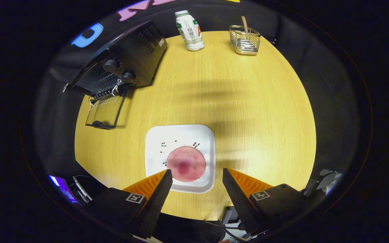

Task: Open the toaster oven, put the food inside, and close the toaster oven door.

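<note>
A round pink slice of food [185, 164] lies on a white square plate [177, 138] on the round wooden table, just ahead of my fingers and a little toward the left one. My gripper [197, 172] hovers above the plate's near edge, open, with nothing between its fingers. The black toaster oven [127, 59] stands at the table's far left. Its glass door [105, 113] is folded down flat onto the table, and a wire rack shows at the mouth.
A white bottle with a green cap [189, 31] stands at the far edge of the table [248, 111]. To its right sits a wire basket [244, 39] with a wooden utensil in it. Bare wood stretches between the plate and the oven.
</note>
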{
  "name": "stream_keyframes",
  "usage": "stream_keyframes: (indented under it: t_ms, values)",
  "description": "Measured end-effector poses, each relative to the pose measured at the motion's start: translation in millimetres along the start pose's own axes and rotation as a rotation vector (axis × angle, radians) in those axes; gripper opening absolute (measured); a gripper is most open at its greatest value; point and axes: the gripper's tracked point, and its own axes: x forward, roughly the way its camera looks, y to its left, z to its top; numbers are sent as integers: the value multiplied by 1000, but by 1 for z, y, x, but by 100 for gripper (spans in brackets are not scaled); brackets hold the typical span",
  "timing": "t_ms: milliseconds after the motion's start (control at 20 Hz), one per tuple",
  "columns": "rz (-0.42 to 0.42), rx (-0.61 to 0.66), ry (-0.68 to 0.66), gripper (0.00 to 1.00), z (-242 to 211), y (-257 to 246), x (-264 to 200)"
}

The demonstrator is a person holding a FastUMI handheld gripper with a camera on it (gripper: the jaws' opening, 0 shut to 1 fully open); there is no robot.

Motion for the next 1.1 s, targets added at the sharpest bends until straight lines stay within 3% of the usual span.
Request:
stream_keyframes:
  t_ms: [100, 300, 400, 650, 750, 1100]
  values:
    - [-4, 7, 26, 93, 1, -11, 16]
    - [-15, -26, 73, 67, 1, -21, 33]
    - [-45, -63, 73, 67, 5, -28, 44]
    - [-74, -117, 85, 22, 1, -33, 53]
    - [-28, -104, 97, 10, -3, -30, 47]
    - [267, 221, 55, 5, -13, -4, 34]
